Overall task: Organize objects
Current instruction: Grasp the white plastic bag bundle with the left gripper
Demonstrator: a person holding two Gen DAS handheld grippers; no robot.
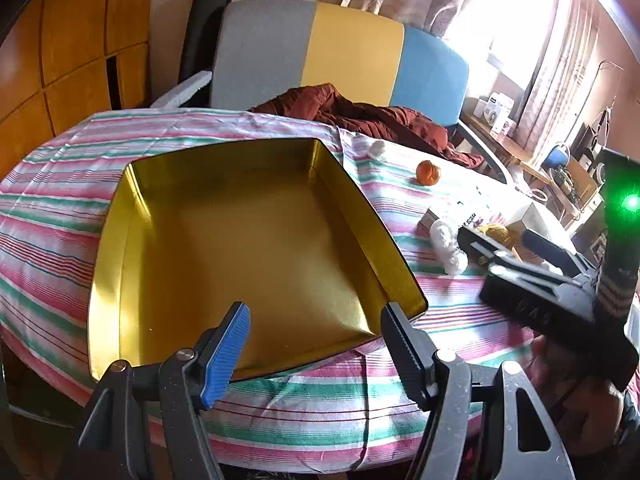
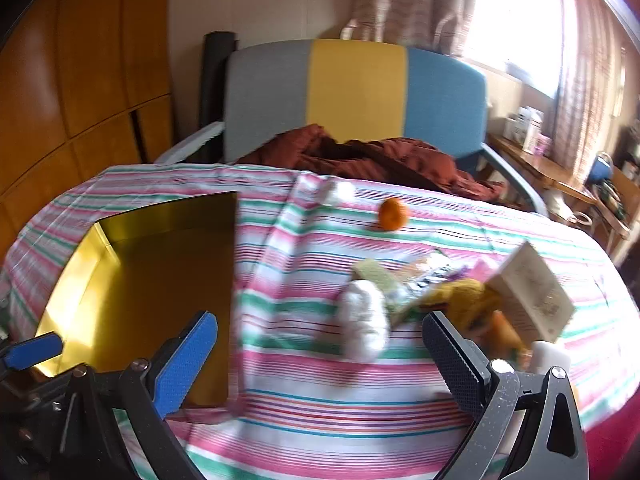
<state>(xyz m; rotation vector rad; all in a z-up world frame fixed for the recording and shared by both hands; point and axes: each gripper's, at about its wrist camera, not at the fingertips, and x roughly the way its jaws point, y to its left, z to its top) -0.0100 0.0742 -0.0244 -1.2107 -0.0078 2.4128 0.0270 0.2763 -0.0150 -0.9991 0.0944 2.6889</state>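
On striped cloth (image 1: 60, 208), empty gold tin (image 1: 248, 248), both grippers' fingers spread, left (image 1: 316, 344) and right (image 2: 320, 356); box print unreadable.

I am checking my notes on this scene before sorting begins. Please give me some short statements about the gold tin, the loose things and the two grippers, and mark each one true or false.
1. The rectangular gold metal tin has nothing inside it. True.
2. The small round orange fruit lies in the tin. False: it lies on the striped pink, green and white cloth, apart from the tin.
3. The left gripper is open and holds nothing. True.
4. The right gripper is shut on the white crumpled bundle. False: it is open, and the bundle lies on the cloth ahead of it.
5. A dark red garment lies beyond the cloth. True.
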